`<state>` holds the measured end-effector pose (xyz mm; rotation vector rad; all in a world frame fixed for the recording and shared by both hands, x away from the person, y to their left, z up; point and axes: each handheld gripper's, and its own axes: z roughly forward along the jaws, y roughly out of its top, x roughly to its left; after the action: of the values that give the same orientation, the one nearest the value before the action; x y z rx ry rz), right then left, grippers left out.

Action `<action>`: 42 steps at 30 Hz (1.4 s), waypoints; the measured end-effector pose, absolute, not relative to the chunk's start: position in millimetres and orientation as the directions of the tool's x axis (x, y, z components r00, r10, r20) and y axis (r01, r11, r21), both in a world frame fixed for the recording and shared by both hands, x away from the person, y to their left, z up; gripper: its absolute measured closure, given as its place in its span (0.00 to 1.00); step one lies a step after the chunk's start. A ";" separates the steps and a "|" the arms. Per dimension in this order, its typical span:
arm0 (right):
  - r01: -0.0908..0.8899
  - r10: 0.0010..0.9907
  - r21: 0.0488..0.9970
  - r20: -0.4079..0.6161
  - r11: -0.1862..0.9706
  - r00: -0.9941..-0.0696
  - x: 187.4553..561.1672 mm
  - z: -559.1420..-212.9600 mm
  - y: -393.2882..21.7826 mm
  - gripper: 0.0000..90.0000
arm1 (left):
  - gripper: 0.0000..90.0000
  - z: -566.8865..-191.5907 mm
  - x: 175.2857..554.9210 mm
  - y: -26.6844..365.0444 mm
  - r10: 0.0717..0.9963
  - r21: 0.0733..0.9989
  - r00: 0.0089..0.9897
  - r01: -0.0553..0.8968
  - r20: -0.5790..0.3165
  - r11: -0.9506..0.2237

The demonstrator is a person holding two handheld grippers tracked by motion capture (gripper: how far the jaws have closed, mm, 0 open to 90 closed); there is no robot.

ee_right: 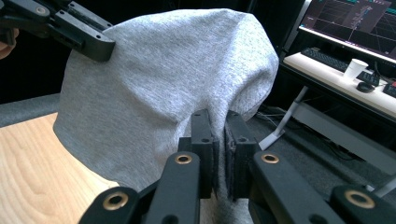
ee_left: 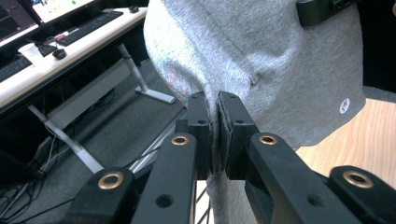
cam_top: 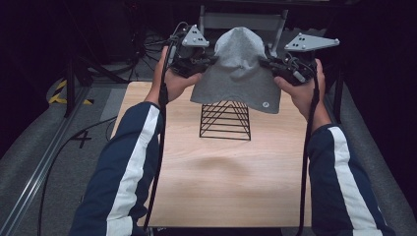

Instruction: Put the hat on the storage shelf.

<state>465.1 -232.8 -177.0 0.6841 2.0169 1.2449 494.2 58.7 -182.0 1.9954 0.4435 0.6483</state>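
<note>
Aloft, grey cloth (cam_top: pixel 237 73) between both grippers

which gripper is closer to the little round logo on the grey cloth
Right. The logo sits near the cloth's lower corner, just below the right gripper that pinches that edge. The left gripper grips the opposite edge, across the cloth.

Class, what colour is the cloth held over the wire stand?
Heather grey cloth, clearest in the right gripper view.

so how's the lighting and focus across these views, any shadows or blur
High view: dark surround, lit wooden table with a soft shadow below the grey beanie. Left gripper view: beanie knit sharp, desk behind softer. Right gripper view: monitor bright, jaws near the lens slightly soft.
</note>
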 end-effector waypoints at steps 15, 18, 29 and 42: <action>0.129 0.721 0.899 -0.242 0.418 -0.650 493.7 -194.3 -224.2 0.94 | 0.94 -202.0 520.8 49.7 0.564 0.876 0.796 0.096 0.217 -0.473; 0.143 0.722 0.899 -0.229 0.414 -0.653 496.3 -198.5 -225.2 0.94 | 0.94 -207.4 523.7 51.6 0.564 0.880 0.801 0.106 0.201 -0.464; 0.143 0.707 0.901 -0.215 0.410 -0.674 490.3 -205.9 -229.5 0.94 | 0.94 -218.1 515.2 67.4 0.554 0.900 0.817 0.106 0.164 -0.422; 0.113 0.684 0.905 -0.224 0.411 -0.694 474.6 -202.5 -228.5 0.94 | 0.94 -215.5 496.2 75.6 0.512 0.912 0.843 0.068 0.163 -0.403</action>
<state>474.6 -228.5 -202.5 0.6743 2.0876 1.2747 496.2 75.6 -215.5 1.9446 0.4301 0.5162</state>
